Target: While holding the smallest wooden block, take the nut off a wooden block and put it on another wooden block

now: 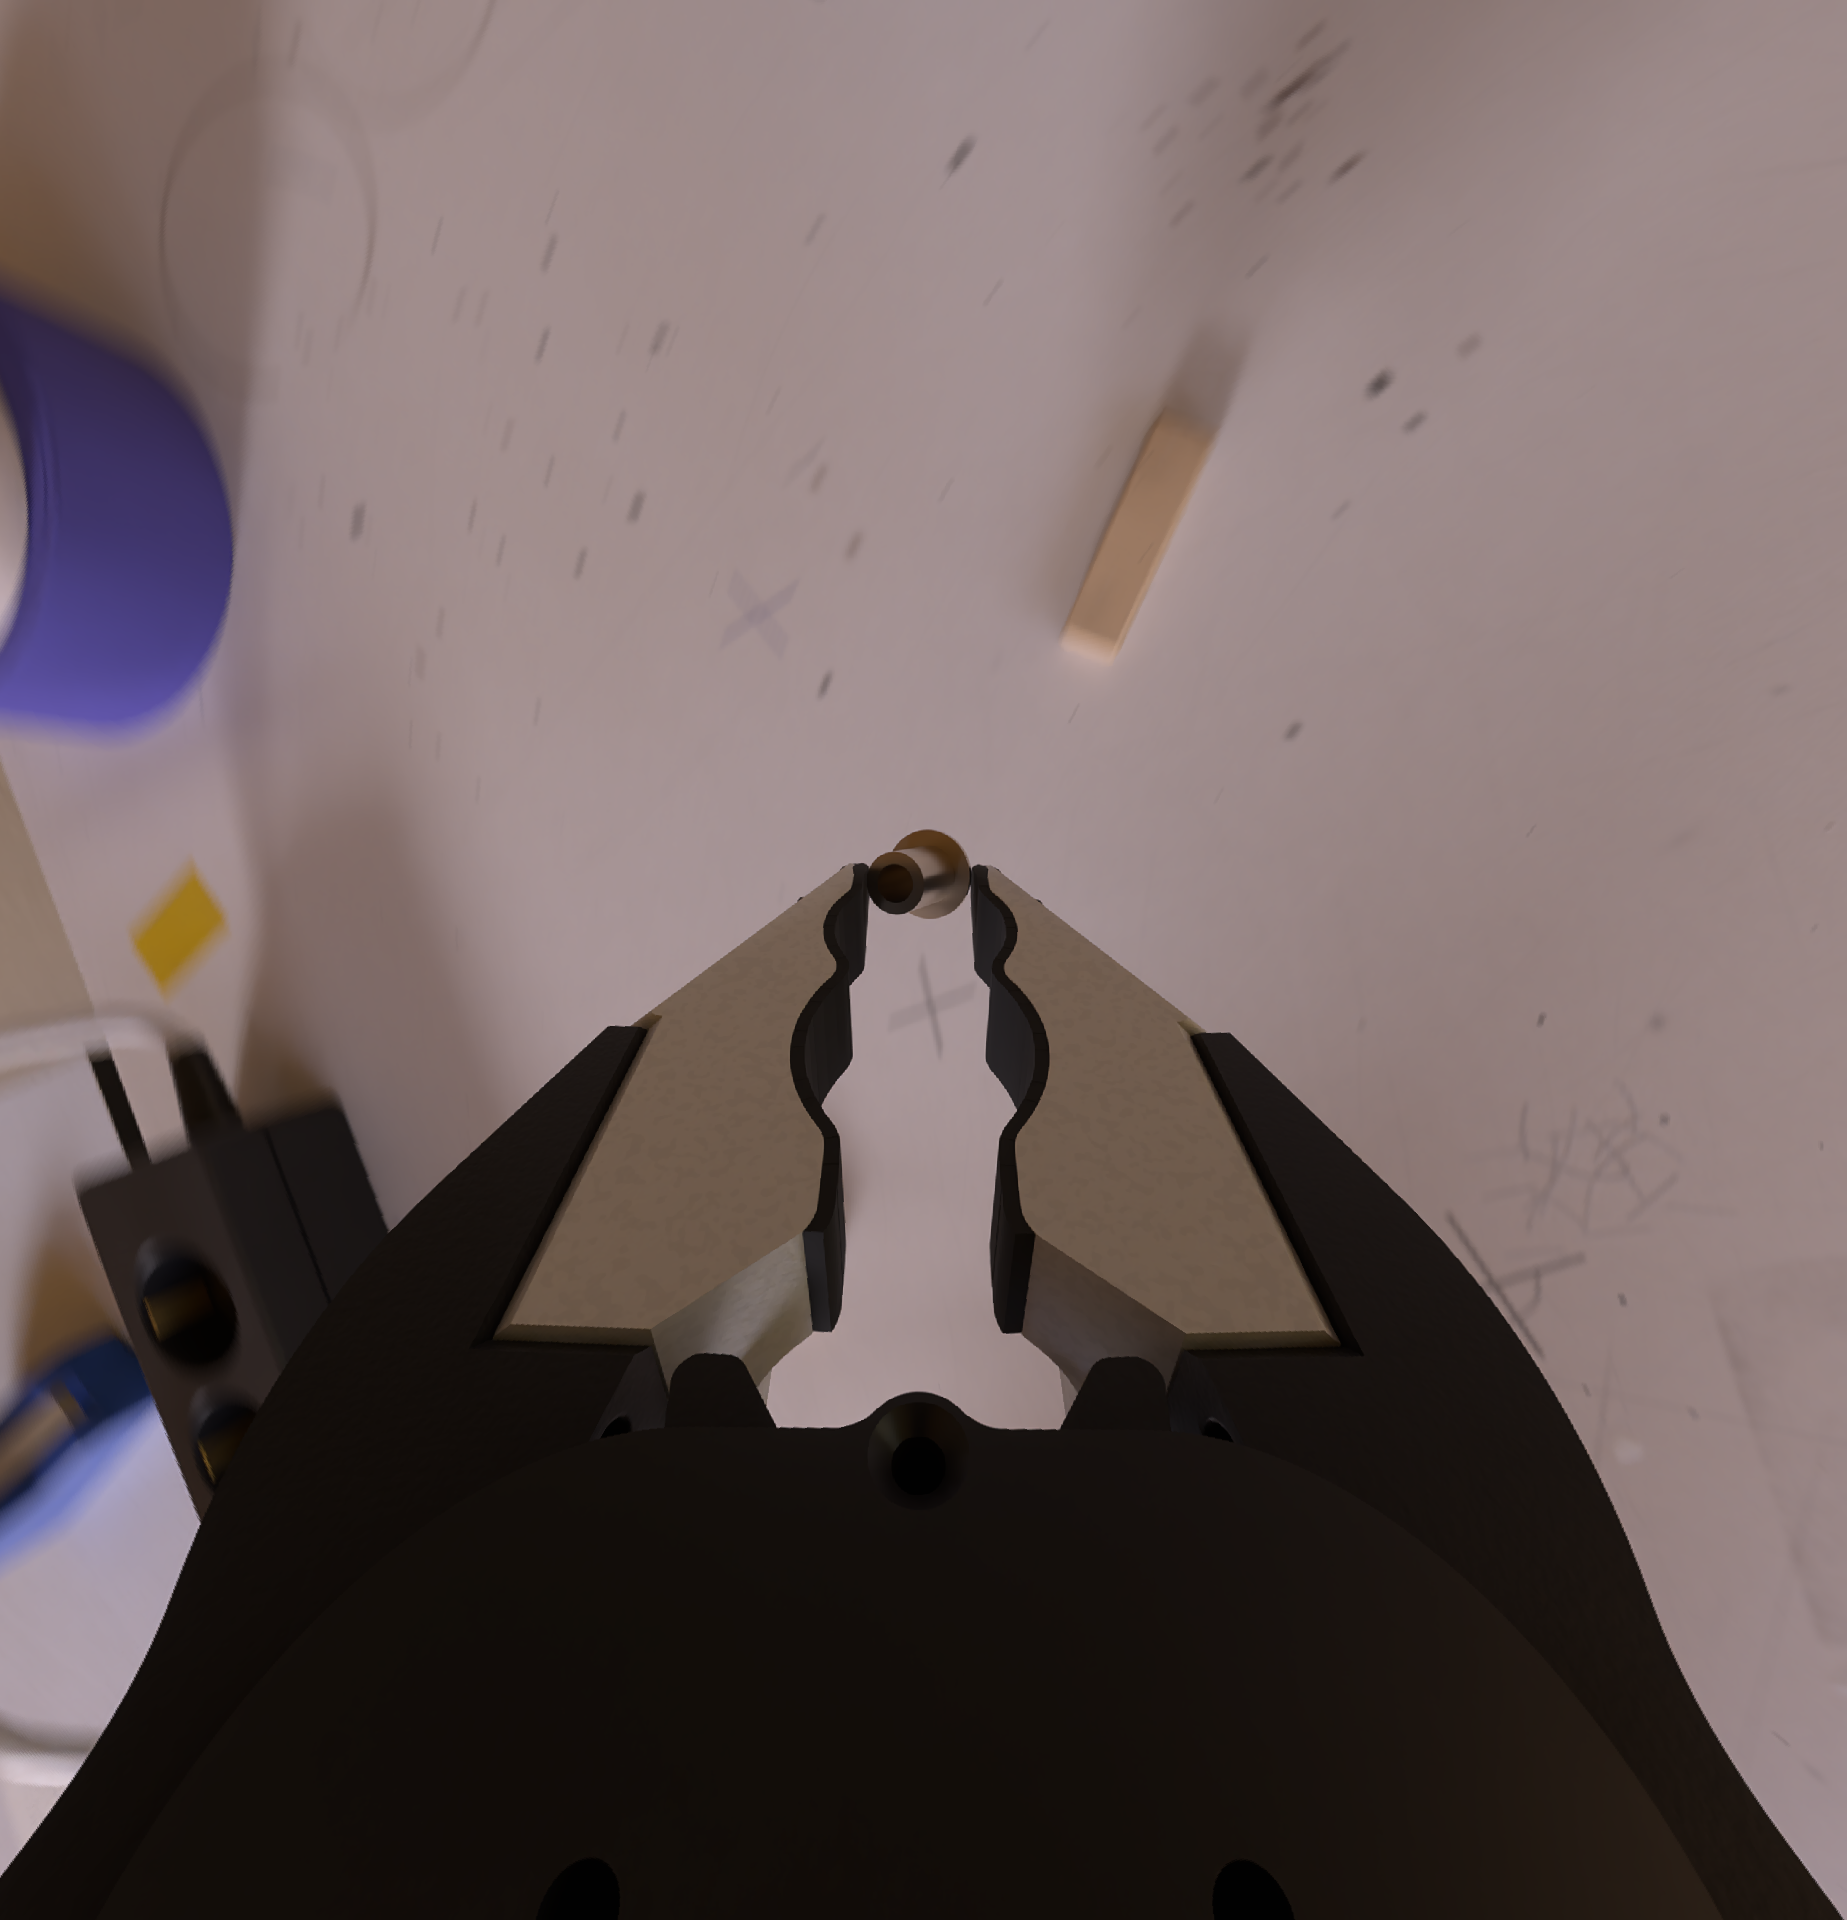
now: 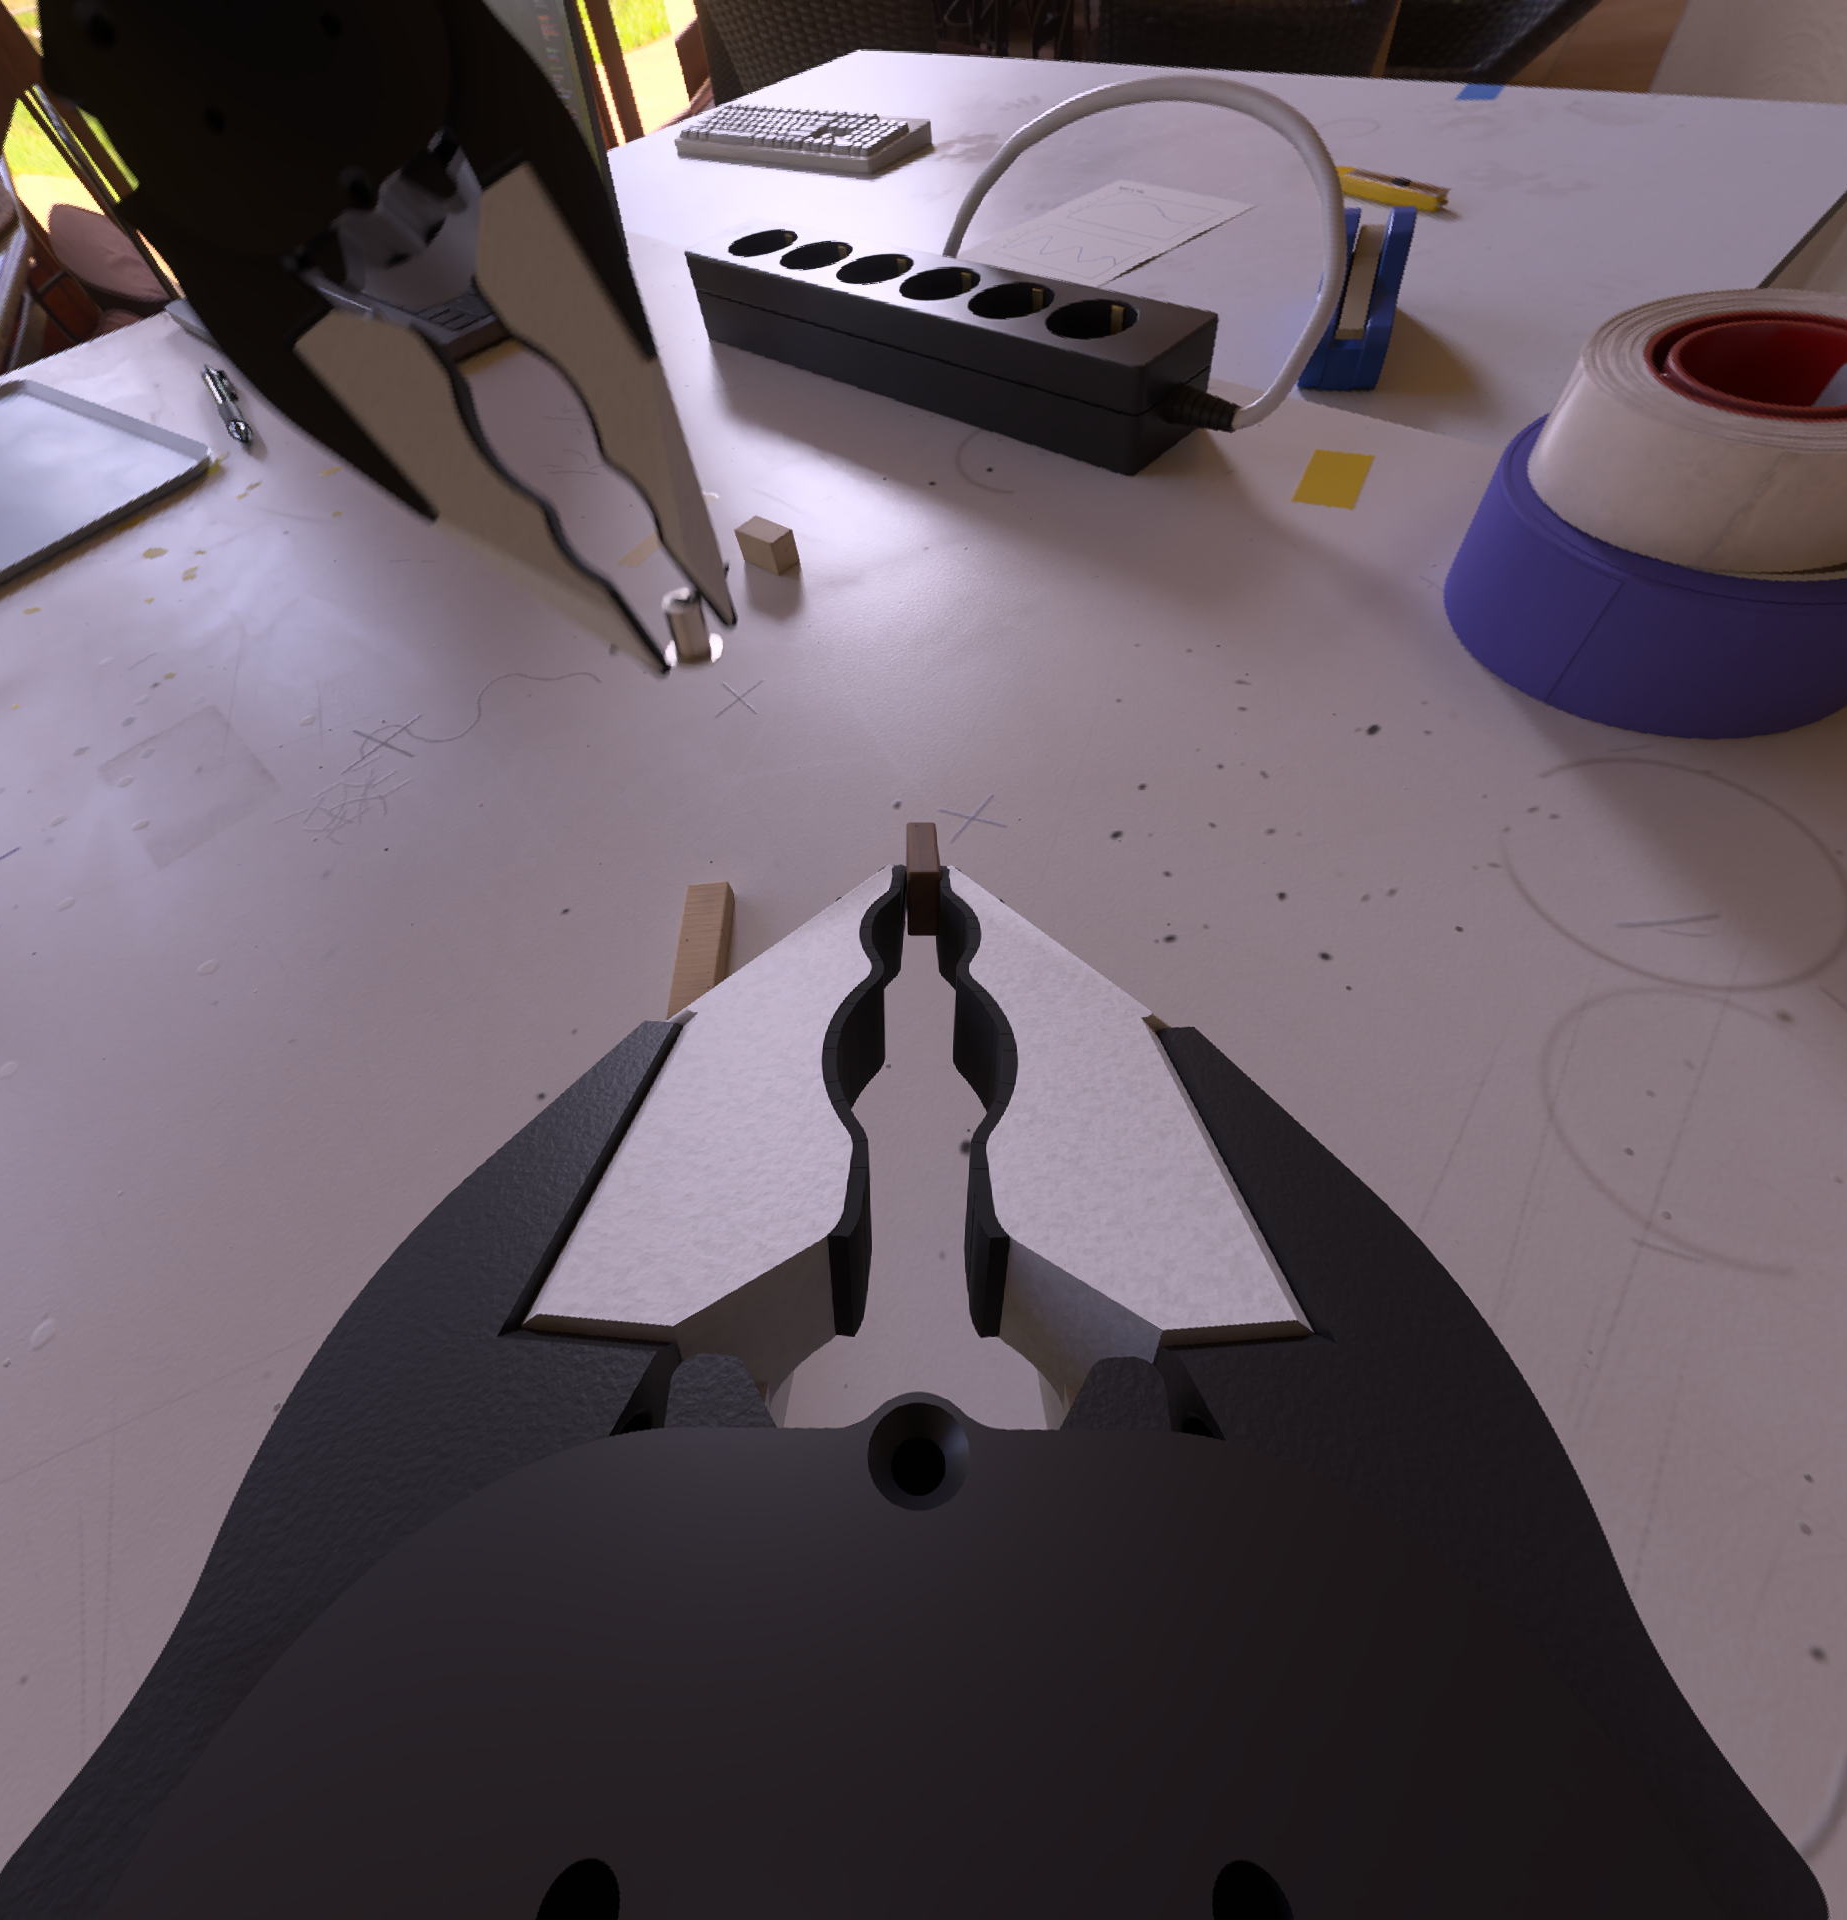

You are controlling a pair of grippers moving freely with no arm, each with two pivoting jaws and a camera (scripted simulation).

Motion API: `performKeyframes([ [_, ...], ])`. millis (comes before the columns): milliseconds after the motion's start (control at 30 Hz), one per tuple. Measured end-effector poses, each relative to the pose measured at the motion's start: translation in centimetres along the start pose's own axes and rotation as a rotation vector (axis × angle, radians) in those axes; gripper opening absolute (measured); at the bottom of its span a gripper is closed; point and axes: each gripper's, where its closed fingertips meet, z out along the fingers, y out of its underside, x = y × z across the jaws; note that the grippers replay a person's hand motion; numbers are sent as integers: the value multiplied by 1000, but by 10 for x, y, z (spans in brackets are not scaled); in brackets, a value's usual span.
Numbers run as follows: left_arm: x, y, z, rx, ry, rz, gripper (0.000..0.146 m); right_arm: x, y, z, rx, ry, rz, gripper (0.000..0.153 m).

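L gripper [image 1: 917, 883] straddles nut [image 1: 914, 881], jaws nearly closed, contact unclear. R gripper [image 2: 921, 883] pinches smallest block [image 2: 921, 878]. Long block [image 1: 1137, 535] at 1 o'clock; lift nut straight, keep R steady.

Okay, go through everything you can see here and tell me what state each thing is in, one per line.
Left claw: shut on the flanged metal nut, pointing down at the table.
Right claw: shut on the small dark wooden block, held upright.
Long pale wooden block: lying flat, untouched.
Small pale wooden cube: resting on the white table, nothing on it.
Black power strip: sockets empty.
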Motion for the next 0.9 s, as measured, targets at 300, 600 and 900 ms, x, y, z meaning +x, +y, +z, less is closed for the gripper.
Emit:
performKeyframes([
  [300,38,-55,52,30,99,370,19,-2,7,-11,-6,-9,3,5],
  [600,31,-36,32,21,88,172,55,-16,13,-11,-10,-64,-13,5],
  [900,35,-45,35,82,115,-432,63,-15,13,-7,21,-82,-11,4],
])
